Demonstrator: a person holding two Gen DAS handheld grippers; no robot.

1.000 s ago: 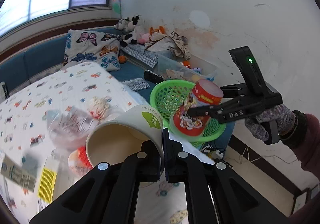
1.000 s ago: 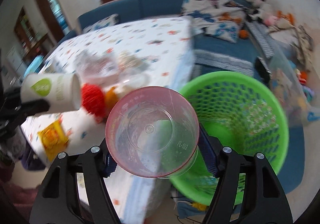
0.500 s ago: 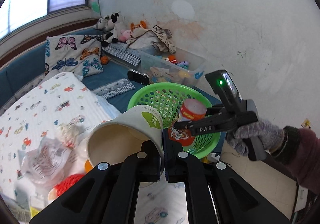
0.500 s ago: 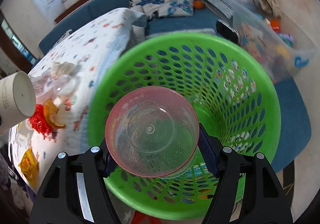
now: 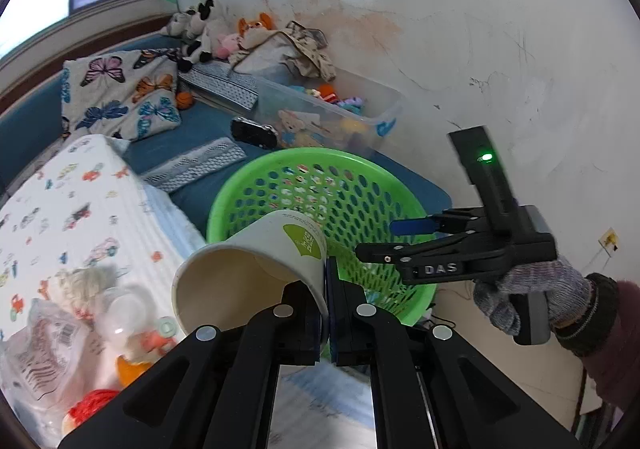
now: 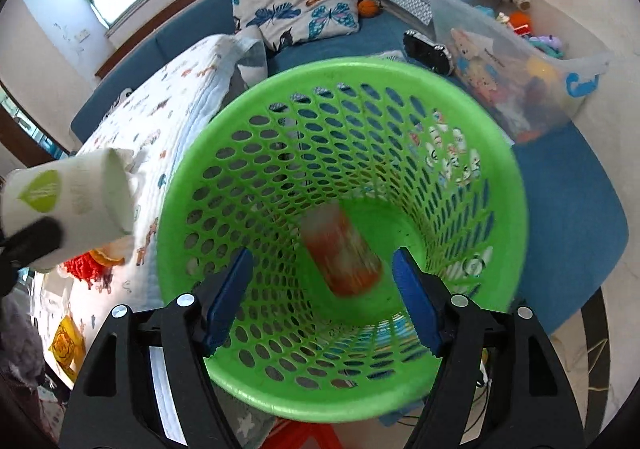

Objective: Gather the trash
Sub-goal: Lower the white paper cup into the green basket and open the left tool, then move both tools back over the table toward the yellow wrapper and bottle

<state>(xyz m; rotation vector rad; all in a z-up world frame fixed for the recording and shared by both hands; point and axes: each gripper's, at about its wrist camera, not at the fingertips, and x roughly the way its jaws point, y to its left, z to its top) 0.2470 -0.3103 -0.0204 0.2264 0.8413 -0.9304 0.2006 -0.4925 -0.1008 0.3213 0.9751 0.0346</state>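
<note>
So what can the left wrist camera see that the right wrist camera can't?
Only the left wrist view shows the gloved hand holding the right gripper, the inside of the white paper cup, and the crumpled wrappers on the bed.

Only the right wrist view shows the red cup, blurred, down inside the green basket, and the right gripper's blue pads standing apart with nothing between them; its jaws have just been opening.

Both show the basket, the paper cup pinched by the left gripper, the butterfly pillow and the toy bin.

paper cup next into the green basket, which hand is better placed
Left. The left gripper already pinches the paper cup by its rim beside the green basket; the right gripper is open and empty above it.
</note>
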